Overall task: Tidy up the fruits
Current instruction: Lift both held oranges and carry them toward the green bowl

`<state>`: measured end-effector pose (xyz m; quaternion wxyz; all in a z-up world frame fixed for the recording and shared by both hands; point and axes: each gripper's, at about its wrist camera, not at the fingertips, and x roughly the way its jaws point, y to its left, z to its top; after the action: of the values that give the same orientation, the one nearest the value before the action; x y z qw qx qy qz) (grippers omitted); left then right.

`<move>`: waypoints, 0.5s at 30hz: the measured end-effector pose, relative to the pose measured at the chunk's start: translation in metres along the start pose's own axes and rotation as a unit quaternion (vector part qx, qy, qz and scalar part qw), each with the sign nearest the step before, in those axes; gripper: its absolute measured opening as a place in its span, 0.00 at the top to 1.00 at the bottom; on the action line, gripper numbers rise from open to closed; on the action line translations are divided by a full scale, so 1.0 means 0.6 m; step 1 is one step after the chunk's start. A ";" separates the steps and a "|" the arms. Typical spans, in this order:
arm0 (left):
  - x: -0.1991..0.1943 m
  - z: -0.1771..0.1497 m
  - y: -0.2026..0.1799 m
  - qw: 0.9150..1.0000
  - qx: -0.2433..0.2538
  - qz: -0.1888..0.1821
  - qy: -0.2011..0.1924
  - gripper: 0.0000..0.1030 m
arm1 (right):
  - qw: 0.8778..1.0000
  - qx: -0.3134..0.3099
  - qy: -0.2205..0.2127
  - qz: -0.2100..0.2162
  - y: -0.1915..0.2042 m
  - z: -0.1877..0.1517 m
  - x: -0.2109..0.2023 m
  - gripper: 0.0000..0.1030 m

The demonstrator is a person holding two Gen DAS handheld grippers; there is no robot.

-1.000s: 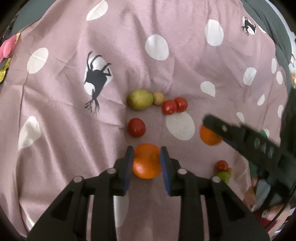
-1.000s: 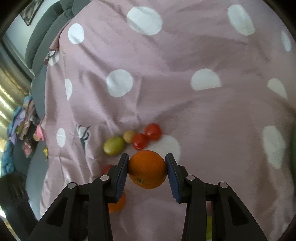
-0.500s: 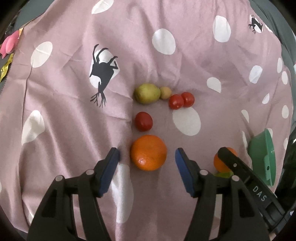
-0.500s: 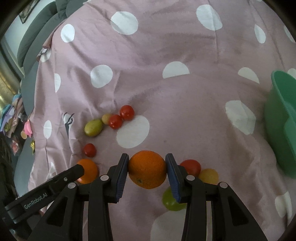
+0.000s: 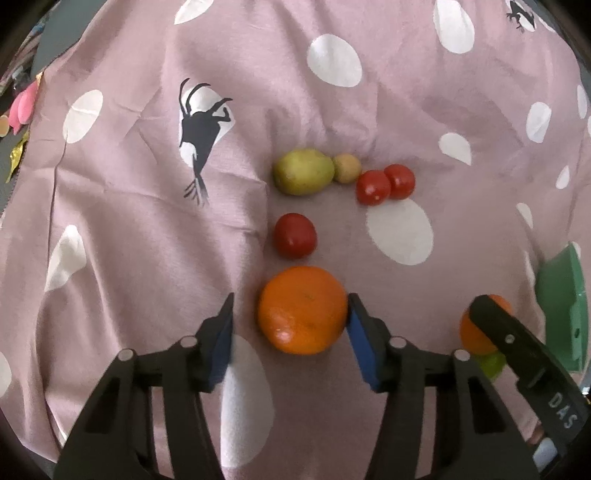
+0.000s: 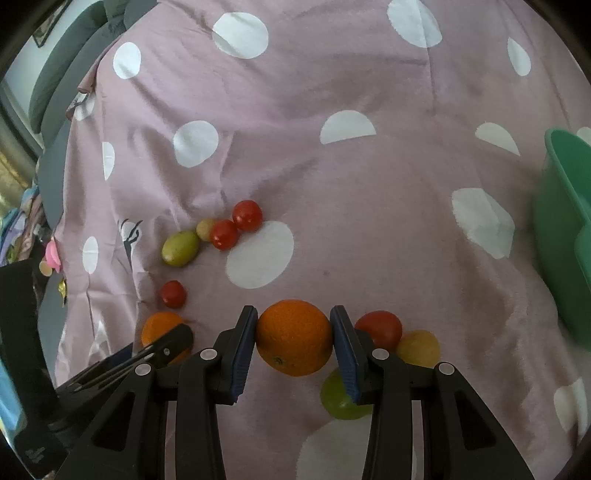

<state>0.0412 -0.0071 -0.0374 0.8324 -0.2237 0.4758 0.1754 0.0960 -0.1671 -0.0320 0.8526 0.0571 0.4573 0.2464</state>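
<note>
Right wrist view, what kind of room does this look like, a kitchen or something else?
Probably a living room or bedroom, not a kitchen. The fruit lies on a soft, creased pink polka-dot cloth, a grey cushioned sofa or headboard stands behind it, and a framed picture hangs on the wall.

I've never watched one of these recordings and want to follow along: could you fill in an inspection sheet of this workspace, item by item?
Surface: pink cloth with white dots, wrinkled.
Job's things: one orange lying on the cloth between the left tool's pads; a second orange clamped in the right tool; three red tomatoes, a green-yellow fruit and a small tan fruit beyond; green basin at the right.
Clutter: pink and gold bits at the far left edge.
Grippers: left tool open, jaws just narrowed, left pad clear of the orange; right tool shut on its orange.
Cables: nothing seen.
Surroundings: grey cushions behind the cloth.
</note>
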 end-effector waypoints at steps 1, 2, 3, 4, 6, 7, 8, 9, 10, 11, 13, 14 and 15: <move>0.000 0.000 0.001 1.000 0.001 -0.001 -0.004 0.52 | 1.000 0.001 -0.001 -0.001 -0.001 0.000 0.000 0.59; 0.001 0.000 0.002 1.000 0.000 -0.003 -0.005 0.52 | 1.000 0.001 -0.002 -0.002 -0.002 0.000 -0.001 0.59; 0.001 0.001 0.005 1.000 -0.004 -0.004 -0.006 0.52 | 1.000 0.001 -0.003 -0.004 -0.003 0.001 -0.001 0.59; -0.002 0.001 0.007 1.000 -0.006 -0.001 -0.006 0.52 | 1.000 0.002 -0.006 -0.006 -0.004 0.002 -0.004 0.59; -0.011 0.002 0.012 1.000 -0.004 0.004 -0.011 0.52 | 1.000 0.003 -0.010 -0.008 -0.006 0.004 -0.006 0.59; -0.017 0.002 0.014 1.000 -0.001 0.008 -0.014 0.52 | 1.000 0.003 -0.012 -0.010 -0.007 0.005 -0.008 0.59; -0.022 0.004 0.012 1.000 0.002 0.012 -0.021 0.52 | 1.000 0.002 -0.016 -0.012 -0.007 0.006 -0.012 0.59; -0.030 0.003 0.012 0.999 0.005 0.020 -0.025 0.52 | 1.000 0.001 -0.020 -0.013 -0.008 0.007 -0.014 0.59; -0.035 0.003 0.013 0.999 0.008 0.024 -0.028 0.52 | 1.000 0.001 -0.023 -0.013 -0.008 0.008 -0.016 0.59; -0.037 0.004 0.014 0.999 0.008 0.025 -0.030 0.52 | 1.000 0.001 -0.025 -0.014 -0.010 0.008 -0.019 0.59; -0.039 0.007 0.012 0.999 0.010 0.026 -0.031 0.52 | 1.000 0.003 -0.026 -0.013 -0.012 0.010 -0.020 0.59; -0.043 0.008 0.013 0.999 0.009 0.027 -0.032 0.54 | 1.000 0.003 -0.026 -0.015 -0.013 0.011 -0.019 0.59; -0.049 0.008 0.014 0.999 0.006 0.027 -0.035 0.57 | 1.000 0.003 -0.026 -0.015 -0.013 0.012 -0.019 0.59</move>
<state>0.0260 0.0003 -0.0118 0.8449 -0.1993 0.4530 0.2031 0.0993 -0.1784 -0.0222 0.8678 0.0594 0.4362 0.2304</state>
